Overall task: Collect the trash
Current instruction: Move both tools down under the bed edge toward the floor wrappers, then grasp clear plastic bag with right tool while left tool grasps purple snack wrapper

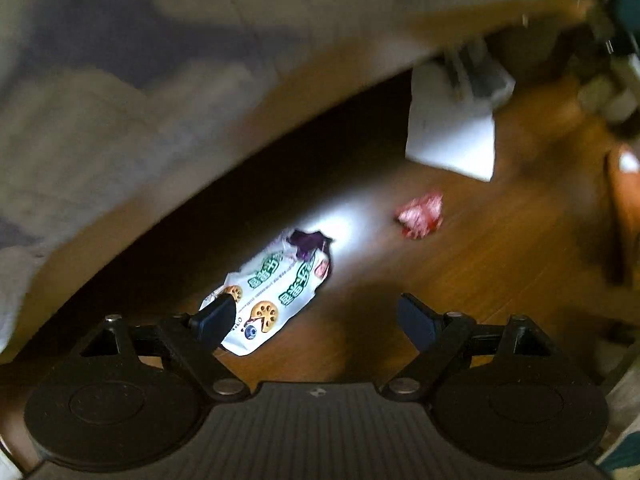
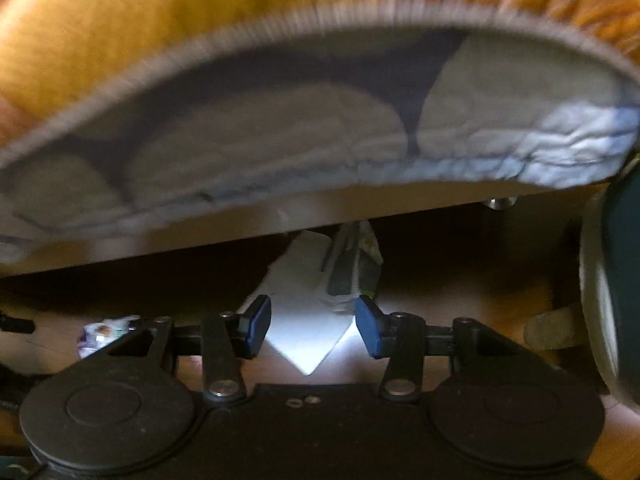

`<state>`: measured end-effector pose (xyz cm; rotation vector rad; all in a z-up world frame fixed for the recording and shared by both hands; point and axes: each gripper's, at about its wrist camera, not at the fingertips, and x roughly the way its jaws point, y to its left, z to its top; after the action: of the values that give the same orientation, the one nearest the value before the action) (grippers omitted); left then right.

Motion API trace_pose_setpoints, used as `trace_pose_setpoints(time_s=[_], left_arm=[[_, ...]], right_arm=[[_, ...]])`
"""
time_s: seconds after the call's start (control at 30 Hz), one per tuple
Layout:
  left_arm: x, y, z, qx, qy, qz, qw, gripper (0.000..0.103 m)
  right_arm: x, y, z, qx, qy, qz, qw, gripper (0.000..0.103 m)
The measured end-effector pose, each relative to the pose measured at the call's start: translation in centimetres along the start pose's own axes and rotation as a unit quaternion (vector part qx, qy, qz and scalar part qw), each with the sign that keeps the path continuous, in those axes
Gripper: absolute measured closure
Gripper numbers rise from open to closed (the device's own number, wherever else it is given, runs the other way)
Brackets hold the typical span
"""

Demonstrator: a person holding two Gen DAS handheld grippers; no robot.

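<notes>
Both my grippers hang over the wooden floor (image 1: pixel 460 264) beside the bed edge (image 1: pixel 120 120). My left gripper (image 1: pixel 316 316) is spread wide, empty, its left pad overlapping a white printed snack wrapper (image 1: pixel 276 284); a crumpled red wrapper (image 1: pixel 420 216) lies at two o'clock. My right gripper (image 2: pixel 313 326) gapes around a white paper sheet (image 2: pixel 308 320), pads apart from it. A small crumpled wrapper (image 2: pixel 102 334) sits at nine o'clock.
</notes>
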<state>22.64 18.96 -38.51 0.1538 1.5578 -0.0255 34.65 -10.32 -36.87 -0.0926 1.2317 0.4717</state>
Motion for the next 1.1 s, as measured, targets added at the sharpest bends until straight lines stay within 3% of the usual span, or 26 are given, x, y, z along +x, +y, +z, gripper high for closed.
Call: trace_pose_setpoints(time_s=[0.3,0.53,0.7,0.87,1.03,1.07,1.1], left_arm=[[7.7,0.1,0.1,0.025,-0.005,0.042,0.9988,0.015],[13.7,0.5,-0.8,0.022,0.027,0.058,0.9977,0.015],[16.5,0.7,-1.3,0.013,0.039,0.055,0.9977,0.015],[17.3,0.5,-0.5,0.007,0.018,0.056,0.9983,0.016],[17.8,0.9,0.7,-0.015,0.002,0.042,0.9990,0.025],[17.8,1.0,0.9,-0.020,-0.001,0.040,0.9990,0.030],[17.6,1.1,1.1,-0.025,-0.005,0.034,0.9991,0.042]], right_arm=[[6.5,-0.5,0.6,-0.014,0.001,-0.041,0.999,0.056],[10.8,0.3,-0.1,-0.066,-0.002,-0.098,0.993,0.057],[13.2,-0.1,-0.4,-0.054,0.000,-0.122,0.991,0.056],[14.7,-0.4,-0.3,-0.049,0.001,-0.129,0.990,0.059],[15.7,0.1,-0.5,-0.063,0.005,-0.131,0.989,0.060],[15.8,0.2,-0.5,-0.065,0.007,-0.130,0.989,0.061],[16.1,0.4,-0.5,-0.068,0.008,-0.131,0.989,0.065]])
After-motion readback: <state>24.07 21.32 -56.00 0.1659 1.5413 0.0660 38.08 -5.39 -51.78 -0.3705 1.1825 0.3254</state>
